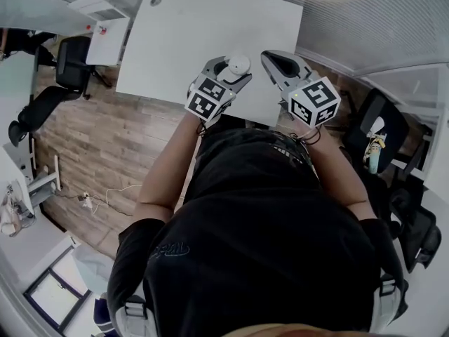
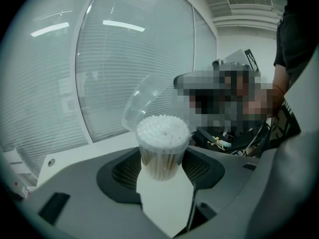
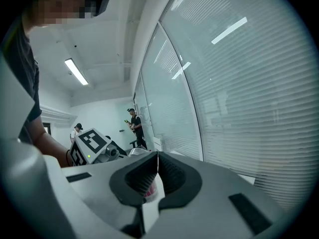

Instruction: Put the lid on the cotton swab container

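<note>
Clear cylindrical plastic cotton swab container (image 2: 162, 138): upright, uncovered, packed full with white swab tips that bulge slightly above its rim. It is clamped between the jaws of the left gripper (image 2: 163, 166).

Clear round plastic lid (image 2: 144, 101): off the container, tilted, just behind its upper left. Its upper edge meets the tip of the closed right gripper (image 3: 157, 158).

— How do the right gripper (image 3: 157, 158) jaws stand?
— Pressed together on the rim of a clear lid (image 3: 137, 152), whose dome shows just left of the tips.
— And beyond?
— A marker cube (image 3: 91, 142), two people (image 3: 134, 126) far off, a ceiling light (image 3: 76, 71), and blinds (image 3: 239, 83) filling the right.
</note>
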Motion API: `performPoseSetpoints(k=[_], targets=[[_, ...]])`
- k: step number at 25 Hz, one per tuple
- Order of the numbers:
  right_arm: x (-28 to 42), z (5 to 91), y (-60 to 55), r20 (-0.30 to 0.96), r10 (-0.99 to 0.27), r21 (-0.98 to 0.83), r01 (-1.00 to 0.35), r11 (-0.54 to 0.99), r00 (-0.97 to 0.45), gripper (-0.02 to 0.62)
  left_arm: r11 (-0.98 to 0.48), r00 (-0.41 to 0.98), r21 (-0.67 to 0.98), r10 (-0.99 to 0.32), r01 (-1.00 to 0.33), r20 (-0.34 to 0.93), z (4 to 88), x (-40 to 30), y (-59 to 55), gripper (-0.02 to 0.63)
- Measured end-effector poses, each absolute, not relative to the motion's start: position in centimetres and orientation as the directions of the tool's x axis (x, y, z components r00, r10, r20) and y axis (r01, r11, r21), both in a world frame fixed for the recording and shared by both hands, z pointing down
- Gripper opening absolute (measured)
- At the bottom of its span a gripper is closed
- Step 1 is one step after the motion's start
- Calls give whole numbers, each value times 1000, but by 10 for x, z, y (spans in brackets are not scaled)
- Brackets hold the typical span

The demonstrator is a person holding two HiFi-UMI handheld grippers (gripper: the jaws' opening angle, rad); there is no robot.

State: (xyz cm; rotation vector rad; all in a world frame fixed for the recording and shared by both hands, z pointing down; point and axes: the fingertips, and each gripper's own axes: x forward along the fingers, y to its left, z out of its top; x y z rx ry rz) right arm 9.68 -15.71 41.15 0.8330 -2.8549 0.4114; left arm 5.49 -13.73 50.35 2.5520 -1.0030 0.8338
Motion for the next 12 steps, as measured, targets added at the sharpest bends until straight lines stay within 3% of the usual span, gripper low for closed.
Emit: performPoseSetpoints(k=[12], targets=[[56,389,-135,228,-520,-187,-561,807,-823,25,-809,675,87,-420,-581,606,481,17,-91,267]])
